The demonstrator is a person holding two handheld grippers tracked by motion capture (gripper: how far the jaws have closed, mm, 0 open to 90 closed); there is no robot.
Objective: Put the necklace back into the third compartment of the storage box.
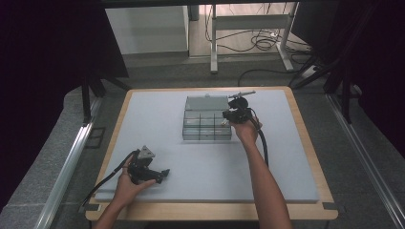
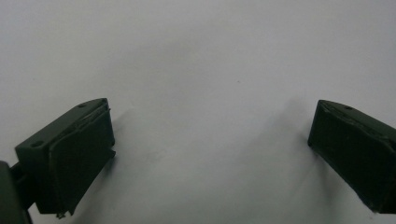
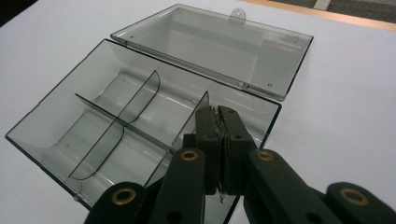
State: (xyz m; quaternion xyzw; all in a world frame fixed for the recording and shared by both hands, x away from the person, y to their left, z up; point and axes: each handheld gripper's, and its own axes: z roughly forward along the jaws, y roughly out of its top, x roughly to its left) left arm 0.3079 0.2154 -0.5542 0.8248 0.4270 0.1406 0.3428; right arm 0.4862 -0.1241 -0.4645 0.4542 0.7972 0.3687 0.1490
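Observation:
A clear plastic compartment box (image 1: 207,128) lies open on the white mat (image 1: 191,162), its lid (image 1: 206,102) folded back flat. In the right gripper view its base (image 3: 93,116) is split by thin dividers (image 3: 140,93) and holds nothing. My right gripper (image 3: 217,111) hovers over the box's right end (image 1: 230,117), jaws pressed together. A thin pale edge shows in the seam between them; I cannot tell what it is. My left gripper (image 1: 162,175) rests low on the mat at the near left. Its jaws (image 2: 210,135) stand wide apart over bare mat.
The mat covers a wooden table (image 1: 305,138) whose edge shows all round. Dark curtains hang at both sides. A desk frame (image 1: 248,43) and loose cables (image 1: 262,43) lie on the floor beyond the far edge.

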